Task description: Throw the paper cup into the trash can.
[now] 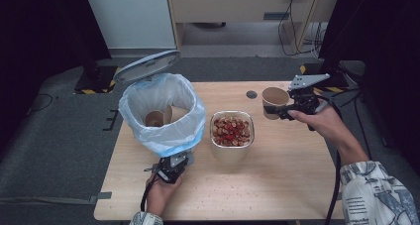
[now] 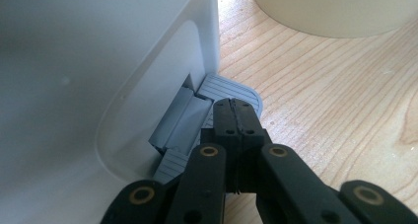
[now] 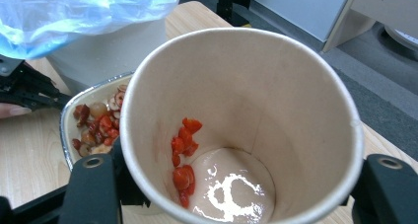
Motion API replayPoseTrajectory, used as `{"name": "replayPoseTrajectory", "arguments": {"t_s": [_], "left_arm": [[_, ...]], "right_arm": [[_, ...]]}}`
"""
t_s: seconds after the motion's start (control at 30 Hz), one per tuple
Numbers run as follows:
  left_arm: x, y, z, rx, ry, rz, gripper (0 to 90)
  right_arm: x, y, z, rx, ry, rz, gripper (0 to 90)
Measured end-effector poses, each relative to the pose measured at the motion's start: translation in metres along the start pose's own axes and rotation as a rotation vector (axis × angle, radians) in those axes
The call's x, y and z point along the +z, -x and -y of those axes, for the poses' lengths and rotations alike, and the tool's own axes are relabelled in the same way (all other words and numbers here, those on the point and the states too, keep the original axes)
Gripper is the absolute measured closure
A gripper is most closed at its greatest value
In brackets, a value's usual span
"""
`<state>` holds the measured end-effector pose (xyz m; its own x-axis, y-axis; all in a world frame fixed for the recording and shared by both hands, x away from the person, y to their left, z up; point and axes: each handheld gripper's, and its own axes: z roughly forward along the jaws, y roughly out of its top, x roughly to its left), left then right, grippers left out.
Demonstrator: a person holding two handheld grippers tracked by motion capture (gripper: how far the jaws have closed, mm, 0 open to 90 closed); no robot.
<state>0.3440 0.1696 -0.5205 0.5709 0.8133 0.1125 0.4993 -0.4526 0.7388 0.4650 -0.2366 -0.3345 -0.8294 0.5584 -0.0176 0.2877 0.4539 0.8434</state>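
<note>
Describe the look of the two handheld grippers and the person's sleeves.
Both grippers have black jaws with brass-coloured pivot pins. The right gripper carries a grey three-cornered plate and a black cable; the left gripper has a silver-and-black body. The sleeves are pale with dark print.

Grey carpet floor [image 1: 59,136], wooden desk [image 1: 237,7] behind

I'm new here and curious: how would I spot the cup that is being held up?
Start at the wooden table and go to its far right corner. There the right gripper grips a brown paper cup, tilted. Unlike the cup in the bin, it has red bits stuck inside.
</note>
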Motion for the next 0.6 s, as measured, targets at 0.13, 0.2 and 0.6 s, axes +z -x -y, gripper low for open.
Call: {"name": "replayPoseTrajectory", "arguments": {"t_s": [0.13, 0.2, 0.6], "left_arm": [[0.000, 0.000, 0.000, 0.000, 0.000, 0.000, 90.0], [0.000, 0.000, 0.000, 0.000, 0.000, 0.000, 90.0], [0.000, 0.000, 0.000, 0.003, -0.001, -0.002, 90.0]], "right_arm": [[0.002, -0.003, -0.005, 0.008, 0.007, -0.012, 32.9], [0.003, -0.006, -0.010, 0.013, 0.013, -0.017, 32.8], [0.013, -0.020, -0.038, 0.026, 0.023, -0.035, 32.6]]}}
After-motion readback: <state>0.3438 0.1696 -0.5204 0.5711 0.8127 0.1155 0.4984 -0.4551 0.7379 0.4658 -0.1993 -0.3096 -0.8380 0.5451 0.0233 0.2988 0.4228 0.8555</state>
